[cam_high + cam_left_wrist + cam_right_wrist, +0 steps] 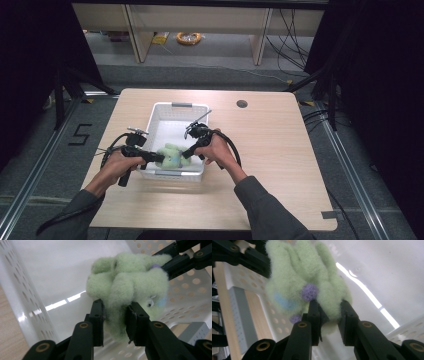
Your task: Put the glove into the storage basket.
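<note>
Hanging inside the white basket (pixel 200 109), the green plush toy (pixel 130 282) is sitting between both claws: the left gripper (pixel 115 315) and the right gripper (pixel 329 312) are each pinching a limb; no writing is readable.

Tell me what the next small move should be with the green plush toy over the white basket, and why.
Probably ease both grippers down a little. The green plush toy hangs inside the white basket, pinched by the left gripper and right gripper, with bare basket floor showing beneath it.
</note>
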Tool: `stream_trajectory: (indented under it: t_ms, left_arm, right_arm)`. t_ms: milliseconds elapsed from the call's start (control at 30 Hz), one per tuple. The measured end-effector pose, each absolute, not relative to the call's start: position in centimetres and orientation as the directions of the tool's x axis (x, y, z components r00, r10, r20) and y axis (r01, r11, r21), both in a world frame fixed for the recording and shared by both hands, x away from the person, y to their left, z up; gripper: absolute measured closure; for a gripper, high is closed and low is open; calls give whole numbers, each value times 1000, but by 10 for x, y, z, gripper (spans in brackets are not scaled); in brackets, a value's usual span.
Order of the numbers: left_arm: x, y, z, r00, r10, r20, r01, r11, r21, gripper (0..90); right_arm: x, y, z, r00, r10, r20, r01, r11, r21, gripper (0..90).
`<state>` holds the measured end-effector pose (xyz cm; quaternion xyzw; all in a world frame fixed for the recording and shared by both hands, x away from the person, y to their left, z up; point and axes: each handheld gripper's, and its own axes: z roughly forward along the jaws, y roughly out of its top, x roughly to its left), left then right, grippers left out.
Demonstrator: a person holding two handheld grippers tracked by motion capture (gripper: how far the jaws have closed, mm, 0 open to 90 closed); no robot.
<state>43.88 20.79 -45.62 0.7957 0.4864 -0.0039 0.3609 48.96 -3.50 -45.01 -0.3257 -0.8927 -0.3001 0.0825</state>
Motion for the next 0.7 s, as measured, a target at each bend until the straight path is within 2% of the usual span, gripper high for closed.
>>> stream_trajectory:
  t_ms: [67,333,500,700]
  left_arm:
    - [439,209,-452,534,780,-326,763,-279,583,613]
    - [430,205,-431,560,777,-288,716,-279,640,565]
    - [423,201,-424,579,763,-286,698,-283,658,511]
    - [402,190,-415,601,763,-238,655,-300,694,438]
  right_arm:
    - [490,-34,-451,-777,542,320,627,620,471,745]
    - [490,-34,-452,-773,566,286,630,629,456,740]
    - [490,-32,-452,-772,577,268,629,633,450,725]
    - [491,-30,-450,-783,579,227,613,654,444,687]
